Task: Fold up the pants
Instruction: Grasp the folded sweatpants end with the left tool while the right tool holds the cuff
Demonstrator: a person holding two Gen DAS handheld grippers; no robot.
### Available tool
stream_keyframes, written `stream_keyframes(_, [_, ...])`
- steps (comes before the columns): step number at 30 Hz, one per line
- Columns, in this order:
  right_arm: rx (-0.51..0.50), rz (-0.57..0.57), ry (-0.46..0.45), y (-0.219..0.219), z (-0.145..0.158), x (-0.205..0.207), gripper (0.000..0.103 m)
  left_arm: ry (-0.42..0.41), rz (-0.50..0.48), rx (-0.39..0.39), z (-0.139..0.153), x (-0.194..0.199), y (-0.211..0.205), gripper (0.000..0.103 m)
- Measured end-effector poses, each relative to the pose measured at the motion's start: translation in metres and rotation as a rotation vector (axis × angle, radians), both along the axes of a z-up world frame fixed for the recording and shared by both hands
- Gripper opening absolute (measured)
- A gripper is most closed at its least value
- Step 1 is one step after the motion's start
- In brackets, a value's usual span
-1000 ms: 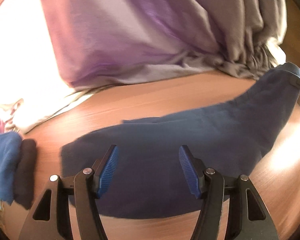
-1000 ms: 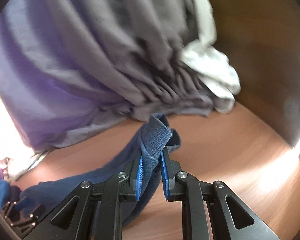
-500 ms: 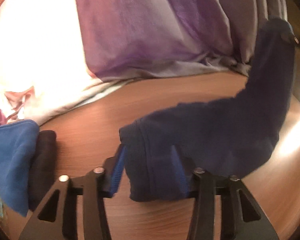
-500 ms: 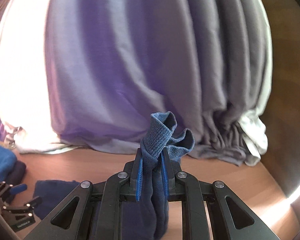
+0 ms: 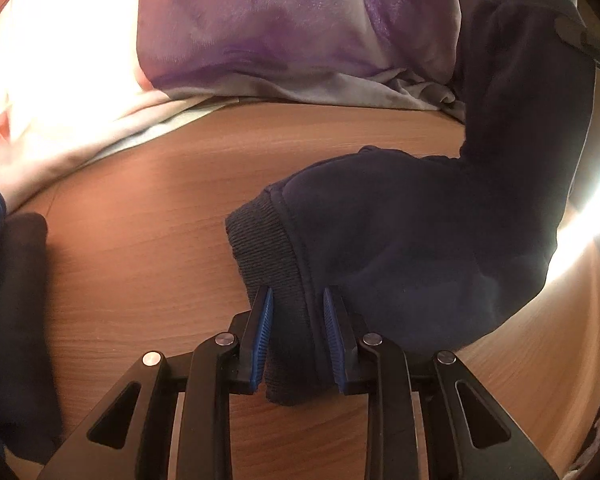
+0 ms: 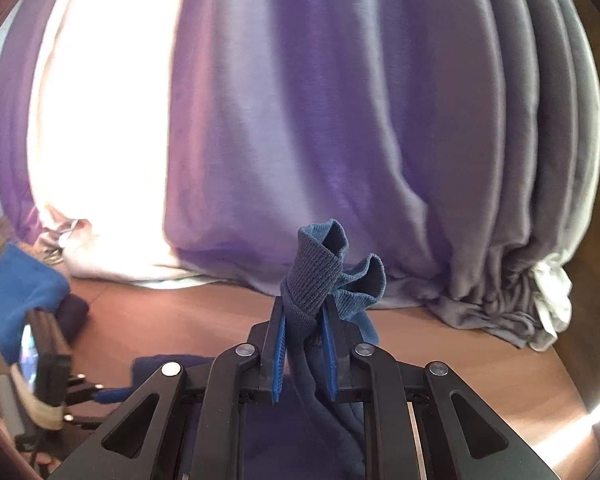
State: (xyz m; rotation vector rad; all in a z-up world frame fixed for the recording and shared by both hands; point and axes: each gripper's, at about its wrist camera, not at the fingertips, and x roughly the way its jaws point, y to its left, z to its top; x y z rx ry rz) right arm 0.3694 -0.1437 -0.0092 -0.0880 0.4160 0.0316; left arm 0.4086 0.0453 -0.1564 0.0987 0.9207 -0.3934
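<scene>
At nine o'clock I see a dark folded cloth (image 5: 18, 320) on the wooden table (image 5: 140, 264). My left gripper (image 5: 298, 340) clamps the navy pants (image 5: 420, 240) by a ribbed cuff; they drape toward one o'clock. My right gripper (image 6: 303, 348) pinches the other ribbed end of the pants, held up before the purple curtain (image 6: 300, 120).

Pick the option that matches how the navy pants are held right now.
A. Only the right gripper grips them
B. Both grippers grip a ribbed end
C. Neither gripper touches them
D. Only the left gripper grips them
B: the left gripper is clamped on one ribbed cuff of the navy pants, and the right gripper is clamped on another ribbed end.
</scene>
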Motion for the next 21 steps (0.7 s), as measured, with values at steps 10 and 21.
stream_keyframes(10, [-0.058, 0.21, 0.084, 0.074, -0.022, 0.006, 0.017, -0.037, 0.051, -0.1, 0.022, -0.015, 0.04, 0.031])
stream_keyframes(21, [-0.194, 0.42, 0.182, 0.131, -0.064, 0.0, 0.017, 0.016, 0.104, -0.156, 0.005, -0.024, 0.072, 0.032])
